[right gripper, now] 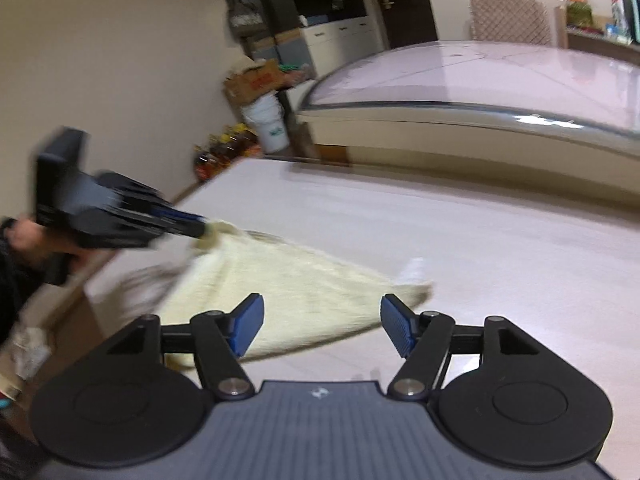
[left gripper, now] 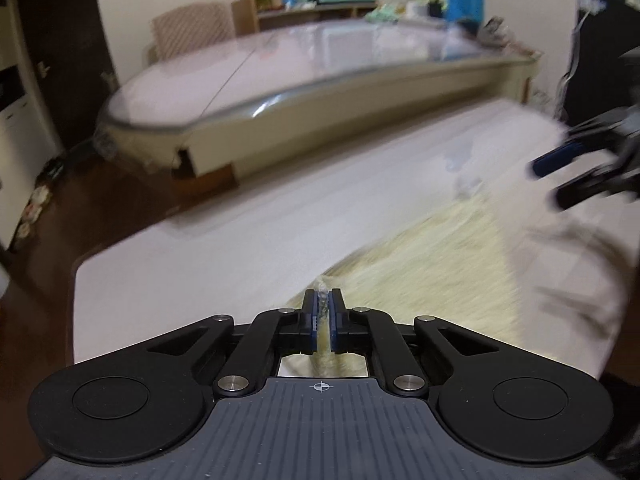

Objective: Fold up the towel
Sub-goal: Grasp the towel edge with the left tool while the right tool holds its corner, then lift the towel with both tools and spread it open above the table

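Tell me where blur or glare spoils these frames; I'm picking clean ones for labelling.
Left wrist view: the towel and the open right gripper are smeared by motion; the left gripper, shut on the towel, stays sharp. Right wrist view: the left gripper and towel are blurred, and glare streaks the glass table edge.

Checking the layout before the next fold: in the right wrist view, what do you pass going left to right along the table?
Left tool pinching the towel's corner → towel spread on the table → right tool, open, over the towel's near edge.
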`<state>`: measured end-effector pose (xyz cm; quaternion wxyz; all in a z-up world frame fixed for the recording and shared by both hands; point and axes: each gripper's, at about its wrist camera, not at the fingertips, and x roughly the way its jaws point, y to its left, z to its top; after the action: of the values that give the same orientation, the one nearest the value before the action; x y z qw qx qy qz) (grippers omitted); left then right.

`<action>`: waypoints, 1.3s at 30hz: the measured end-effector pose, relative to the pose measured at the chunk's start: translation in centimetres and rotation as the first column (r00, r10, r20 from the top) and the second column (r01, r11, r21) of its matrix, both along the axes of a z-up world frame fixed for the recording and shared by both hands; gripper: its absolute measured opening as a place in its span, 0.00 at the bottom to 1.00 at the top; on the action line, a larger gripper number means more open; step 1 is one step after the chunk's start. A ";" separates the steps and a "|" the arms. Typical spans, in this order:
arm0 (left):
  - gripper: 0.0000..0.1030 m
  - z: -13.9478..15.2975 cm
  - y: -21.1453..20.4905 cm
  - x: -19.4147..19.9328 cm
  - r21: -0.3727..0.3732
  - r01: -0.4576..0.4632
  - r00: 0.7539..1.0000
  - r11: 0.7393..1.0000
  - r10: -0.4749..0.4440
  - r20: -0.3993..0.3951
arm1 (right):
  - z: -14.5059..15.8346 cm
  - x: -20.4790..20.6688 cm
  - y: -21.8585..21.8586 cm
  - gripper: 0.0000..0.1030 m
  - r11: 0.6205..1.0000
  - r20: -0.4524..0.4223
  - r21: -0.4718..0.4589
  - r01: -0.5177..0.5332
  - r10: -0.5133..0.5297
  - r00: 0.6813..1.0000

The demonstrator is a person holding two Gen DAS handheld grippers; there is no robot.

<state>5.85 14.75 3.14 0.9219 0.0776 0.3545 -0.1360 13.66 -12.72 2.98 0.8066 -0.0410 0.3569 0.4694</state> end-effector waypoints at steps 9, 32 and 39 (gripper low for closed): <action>0.05 2.9 -2.9 -2.4 -0.032 0.195 0.981 0.980 -0.194 0.021 | 2.1 -4.7 4.3 0.65 0.932 0.325 -0.087 -0.351 0.360 0.875; 0.13 2.4 -5.8 -3.8 0.022 0.337 0.941 0.941 -0.337 -0.007 | -1.0 -12.2 9.9 0.05 0.701 0.603 -0.531 -0.475 0.707 0.369; 0.28 2.2 -3.2 -7.4 0.019 0.179 0.984 0.984 -0.179 -0.023 | 0.8 -11.6 6.9 0.04 0.809 0.615 -0.407 -0.425 0.586 0.527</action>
<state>-1.55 11.56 5.31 0.9012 0.1174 0.3574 -0.2152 2.09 -5.85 3.73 0.6978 -0.4062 0.0322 0.5891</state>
